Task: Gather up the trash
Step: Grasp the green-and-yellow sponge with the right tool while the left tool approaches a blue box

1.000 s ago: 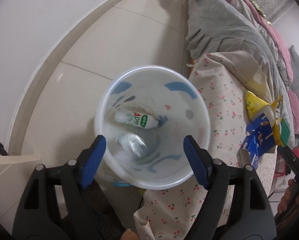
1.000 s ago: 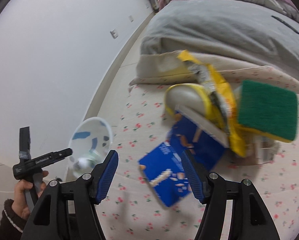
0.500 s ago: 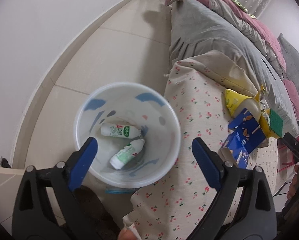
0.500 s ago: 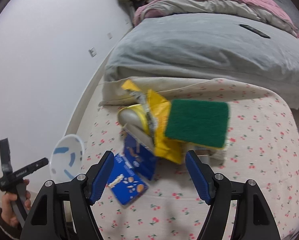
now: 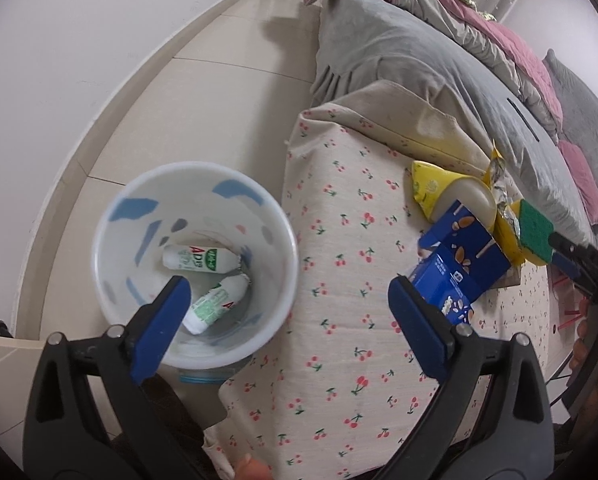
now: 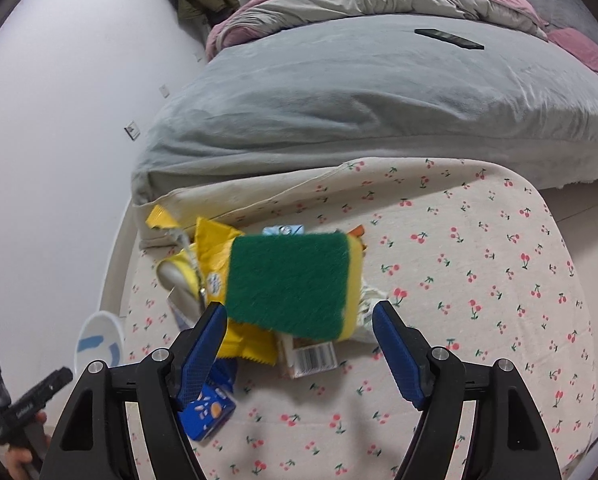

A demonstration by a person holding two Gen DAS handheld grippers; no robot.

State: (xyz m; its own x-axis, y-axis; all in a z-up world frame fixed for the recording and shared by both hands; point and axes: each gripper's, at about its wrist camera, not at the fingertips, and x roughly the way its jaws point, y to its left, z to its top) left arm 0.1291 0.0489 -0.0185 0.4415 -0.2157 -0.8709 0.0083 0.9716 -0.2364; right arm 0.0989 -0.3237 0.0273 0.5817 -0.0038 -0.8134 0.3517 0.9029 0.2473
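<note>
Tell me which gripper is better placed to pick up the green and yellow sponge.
Probably the right gripper: the green and yellow sponge sits directly ahead of its open jaws. The left gripper hangs by the white bin.

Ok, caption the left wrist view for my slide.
Open left gripper above white plastic bin holding two small white bottles.

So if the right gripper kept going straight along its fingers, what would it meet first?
Most likely the green-topped sponge on the trash pile; the open right gripper is aimed at it, though depth is hard to judge.
</note>
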